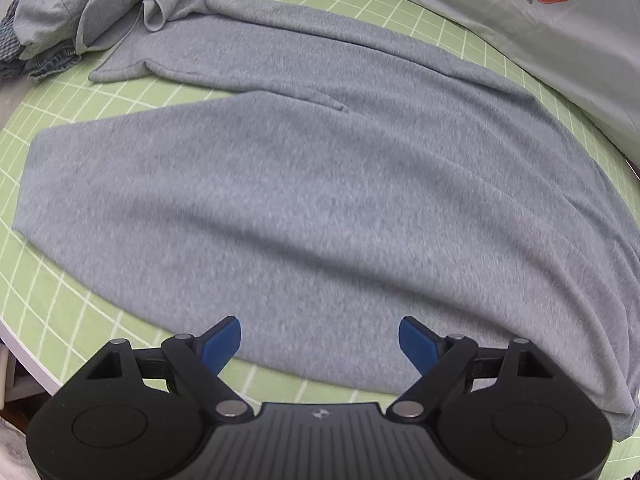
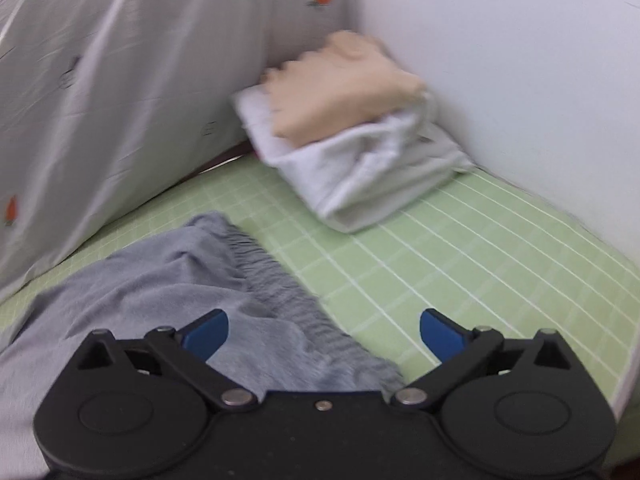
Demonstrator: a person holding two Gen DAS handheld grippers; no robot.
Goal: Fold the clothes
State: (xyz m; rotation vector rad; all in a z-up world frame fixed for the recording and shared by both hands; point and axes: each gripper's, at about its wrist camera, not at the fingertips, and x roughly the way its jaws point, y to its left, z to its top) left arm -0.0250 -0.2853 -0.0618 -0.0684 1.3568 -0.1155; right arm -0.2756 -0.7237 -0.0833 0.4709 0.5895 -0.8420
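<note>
Grey sweatpants (image 1: 320, 184) lie spread flat on the green grid mat (image 1: 60, 300), legs running to the far left. My left gripper (image 1: 320, 340) hovers open and empty over their near edge, blue pads (image 1: 224, 340) wide apart. In the right wrist view the pants' gathered elastic waistband (image 2: 280, 292) lies on the mat (image 2: 460, 260). My right gripper (image 2: 324, 332) is open and empty just above the waistband end, with the grey cloth under its left pad (image 2: 208, 332).
A heap of unfolded grey and denim clothes (image 1: 72, 12) sits at the mat's far left. A folded white and beige stack (image 2: 352, 128) rests in the corner by the white wall (image 2: 520, 60). A carrot-print sheet (image 1: 540, 12) borders the far side; it also shows in the right wrist view (image 2: 100, 100).
</note>
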